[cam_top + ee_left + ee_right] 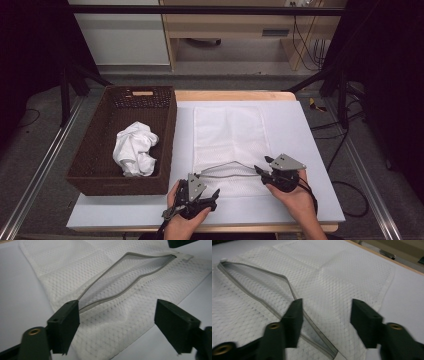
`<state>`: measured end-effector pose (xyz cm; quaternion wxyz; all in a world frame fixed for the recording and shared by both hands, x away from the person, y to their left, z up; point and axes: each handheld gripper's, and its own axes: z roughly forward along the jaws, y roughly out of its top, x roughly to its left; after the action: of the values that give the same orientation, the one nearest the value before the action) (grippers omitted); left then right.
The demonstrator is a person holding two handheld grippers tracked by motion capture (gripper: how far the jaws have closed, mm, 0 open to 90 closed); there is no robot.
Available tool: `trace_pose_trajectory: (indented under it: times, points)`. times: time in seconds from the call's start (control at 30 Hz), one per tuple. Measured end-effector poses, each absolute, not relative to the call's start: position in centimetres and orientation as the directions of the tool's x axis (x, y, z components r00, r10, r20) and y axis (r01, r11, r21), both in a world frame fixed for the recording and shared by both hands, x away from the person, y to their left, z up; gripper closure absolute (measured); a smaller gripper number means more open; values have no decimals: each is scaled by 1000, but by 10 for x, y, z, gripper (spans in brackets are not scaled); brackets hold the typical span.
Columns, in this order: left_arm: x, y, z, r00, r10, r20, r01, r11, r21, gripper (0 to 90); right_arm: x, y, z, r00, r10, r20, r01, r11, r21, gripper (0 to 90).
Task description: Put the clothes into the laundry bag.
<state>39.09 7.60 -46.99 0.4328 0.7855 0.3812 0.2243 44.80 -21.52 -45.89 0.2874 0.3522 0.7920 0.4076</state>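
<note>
**Both grippers at the open zipper mouth of the mesh laundry bag**

Left edge of the tabletop (310, 150): a brown wicker basket (95, 150) with a crumpled white cloth (135, 148) inside.

Just right of the basket: a white mesh laundry bag (227, 130) lies flat, running from the far edge toward the near edge. Its grey zipper opening (227, 170) gapes near the near end.

Left gripper (207, 196): near edge, at the left end of the zipper. Jaws spread; in the left gripper view the mesh lies between them, unpinched, one jaw just beside the zipper end (82, 303).

Right gripper (260, 172): at the right end of the zipper. Jaws spread, nothing pinched; the right gripper view shows the zipper band (312, 327) passing by one jaw.
</note>
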Motion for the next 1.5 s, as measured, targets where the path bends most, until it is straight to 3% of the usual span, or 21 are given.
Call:
trace_pose_trajectory:
  times: [0.1,0.13,0.17,0.27,0.37,0.4,0.53,0.63,0.8,0.97,1.23,1.5]
  points:
    - [391,75,-469,616,788,17,403,-334,852,138,449,-210,-458,-577,795,-188,323,434,841,285]
    - [391,75,-469,616,788,17,403,-334,852,123,449,-210,-458,-577,795,-188,323,434,841,285]
    - [392,75,-468,617,787,9,405,-327,854,112,450,-207,-457,-570,798,-194,315,431,845,199]
    - [393,74,-465,626,779,9,387,-322,864,93,457,-202,-451,-595,782,-185,297,428,853,158]
    - [394,75,-465,632,775,-5,385,-309,870,80,465,-195,-447,-616,765,-189,299,449,842,201]
    - [394,76,-465,631,776,-5,384,-306,871,76,472,-188,-443,-644,737,-205,296,487,822,286]
    - [395,80,-466,624,781,-7,385,-300,873,76,475,-180,-446,-669,713,-207,295,511,808,357]
    - [394,82,-466,612,791,5,382,-301,874,76,466,-177,-461,-693,691,-205,286,524,802,476]
    - [390,83,-467,610,792,31,371,-320,872,76,460,-172,-462,-714,668,-208,271,538,799,518]
    - [393,84,-469,609,793,26,381,-321,867,76,457,-181,-460,-698,681,-223,265,535,802,615]
    - [393,84,-470,604,797,17,390,-315,865,76,461,-193,-462,-704,688,-177,292,507,811,669]
    - [393,85,-472,599,801,27,394,-324,860,77,461,-191,-465,-713,678,-179,277,507,816,637]
